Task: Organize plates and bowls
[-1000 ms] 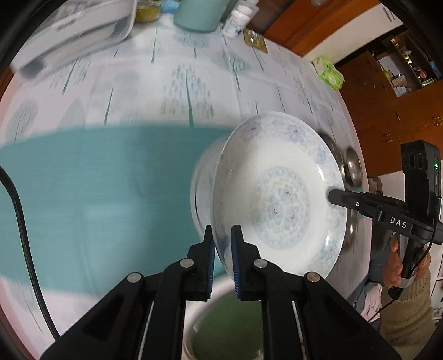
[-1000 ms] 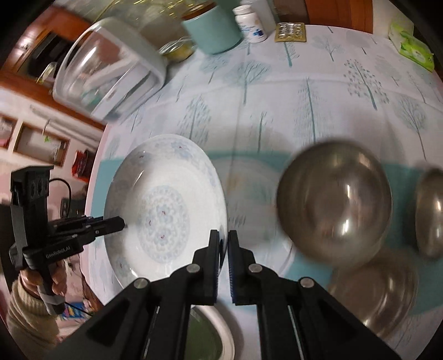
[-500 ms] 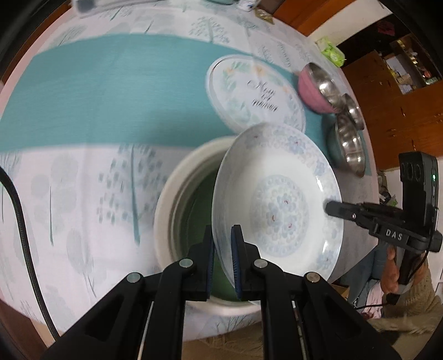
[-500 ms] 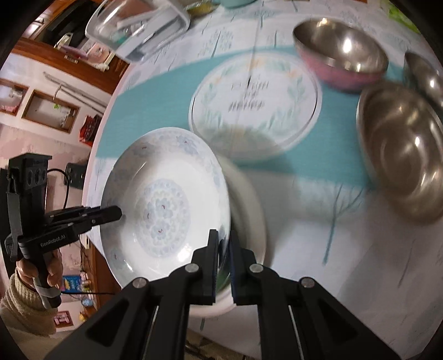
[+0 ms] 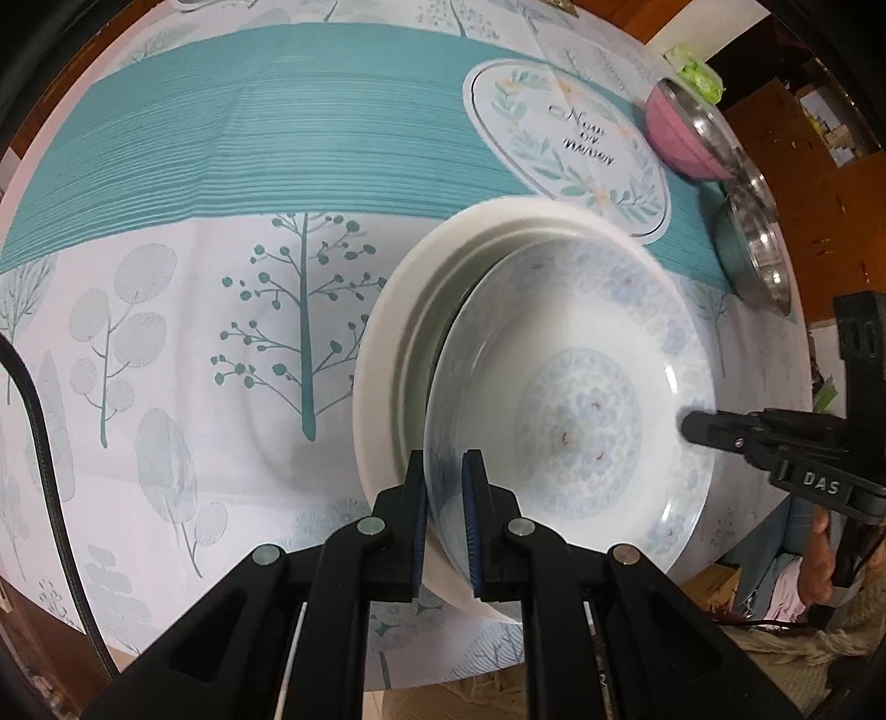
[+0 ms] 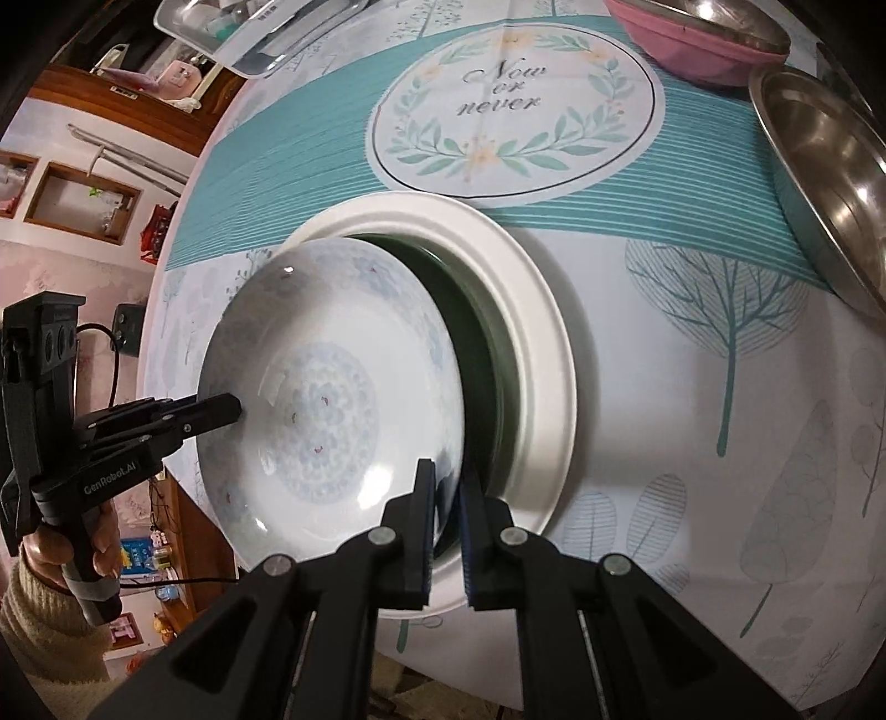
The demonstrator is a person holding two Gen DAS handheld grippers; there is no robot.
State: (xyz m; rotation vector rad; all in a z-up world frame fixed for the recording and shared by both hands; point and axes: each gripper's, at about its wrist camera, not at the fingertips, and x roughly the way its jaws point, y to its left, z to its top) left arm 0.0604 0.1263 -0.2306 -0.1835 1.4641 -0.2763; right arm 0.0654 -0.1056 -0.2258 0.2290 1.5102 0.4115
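Note:
A white plate with a pale blue flower pattern (image 5: pixel 576 399) (image 6: pixel 326 404) hangs tilted over a larger white dish with a dark green inside (image 5: pixel 382 354) (image 6: pixel 548 354). Whether the two touch I cannot tell. My left gripper (image 5: pixel 444 471) is shut on the plate's near rim in the left wrist view. My right gripper (image 6: pixel 447 476) is shut on the opposite rim. Each gripper shows in the other's view: the right gripper (image 5: pixel 692 429) at the plate's right edge, the left gripper (image 6: pixel 235 407) at its left edge, each held by a hand in a knitted sleeve.
A pink bowl with a steel inside (image 5: pixel 681 138) (image 6: pixel 692 50) and a wide steel bowl (image 5: pixel 753 260) (image 6: pixel 819 166) stand at the right on the teal runner. A round printed emblem (image 6: pixel 515 105) lies behind the dish. A clear tray (image 6: pixel 266 33) is far back. The table edge runs just below the dish.
Both grippers have carried the flowered plate across the table toward its near edge and lowered it over the white dish. The steel bowls and the emblem have slid away to the back and right.

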